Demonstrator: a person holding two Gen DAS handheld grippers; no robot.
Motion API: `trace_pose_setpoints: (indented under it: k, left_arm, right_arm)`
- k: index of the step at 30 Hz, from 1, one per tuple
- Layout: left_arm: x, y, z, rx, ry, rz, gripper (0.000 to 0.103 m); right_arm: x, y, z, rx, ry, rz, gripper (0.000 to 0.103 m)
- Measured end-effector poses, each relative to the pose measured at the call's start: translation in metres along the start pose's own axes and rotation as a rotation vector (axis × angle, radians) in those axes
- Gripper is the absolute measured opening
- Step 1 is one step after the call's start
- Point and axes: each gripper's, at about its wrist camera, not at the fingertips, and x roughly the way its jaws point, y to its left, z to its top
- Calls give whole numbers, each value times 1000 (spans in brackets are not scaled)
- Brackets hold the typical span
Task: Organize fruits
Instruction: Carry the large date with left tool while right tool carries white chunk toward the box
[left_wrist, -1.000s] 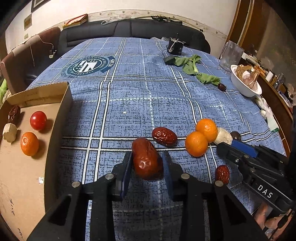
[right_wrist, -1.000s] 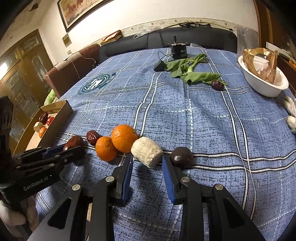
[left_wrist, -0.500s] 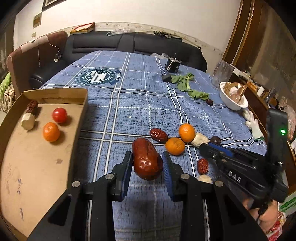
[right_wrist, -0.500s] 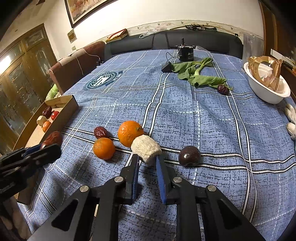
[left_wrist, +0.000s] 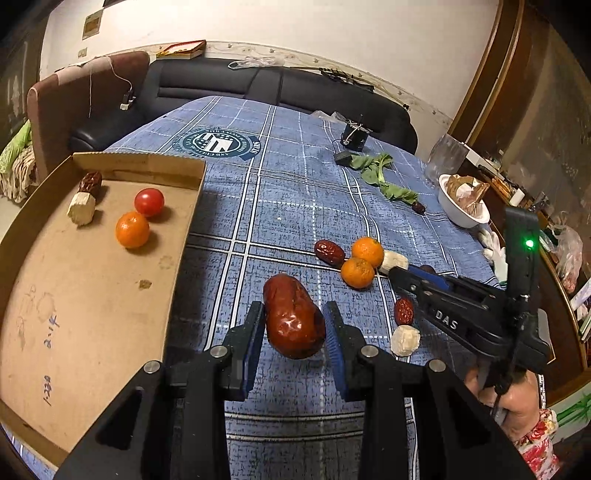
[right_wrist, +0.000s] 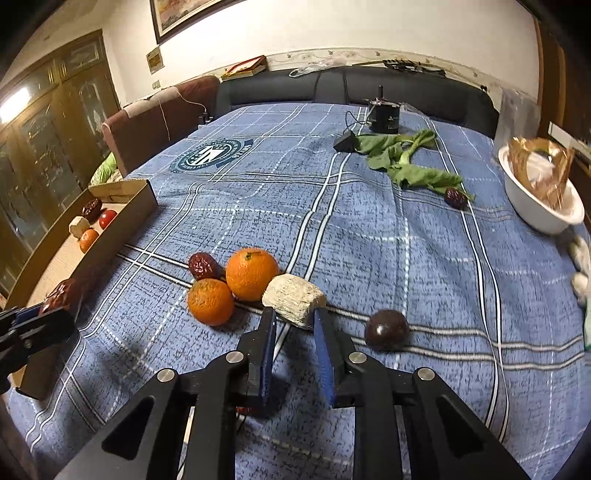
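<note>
While four pieces already sit in the shallow brown cardboard tray (left_wrist: 85, 295), the left gripper (left_wrist: 293, 332) has its fingers clamped on a glossy red-brown jujube (left_wrist: 293, 321) held above the blue plaid surface (left_wrist: 288, 199). The right gripper (right_wrist: 293, 325) has its fingers pressed, it seems, on a pale rough chunk (right_wrist: 293, 299) resting there. Two oranges, several dates and a dark round fruit remain.

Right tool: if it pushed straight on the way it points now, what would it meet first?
The right tool is already shut on the pale chunk. Straight ahead there is only bare blue tablecloth, so the way looks free, though depth is hard to judge.
</note>
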Motion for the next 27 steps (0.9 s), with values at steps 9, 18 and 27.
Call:
trace_pose_setpoints:
  k: [9, 18, 27]
  left_arm:
    - [-8, 6, -3, -11, -1, -16, 31]
    - [-16, 18, -5, -36, -8, -42, 31]
    - [-22, 25, -8, -55, -11, -67, 31]
  right_arm:
    - [3, 3, 7, -33, 10, -38, 34]
    - [11, 0, 25, -9, 26, -17, 38]
    - [18, -22, 37, 49, 65, 53, 61]
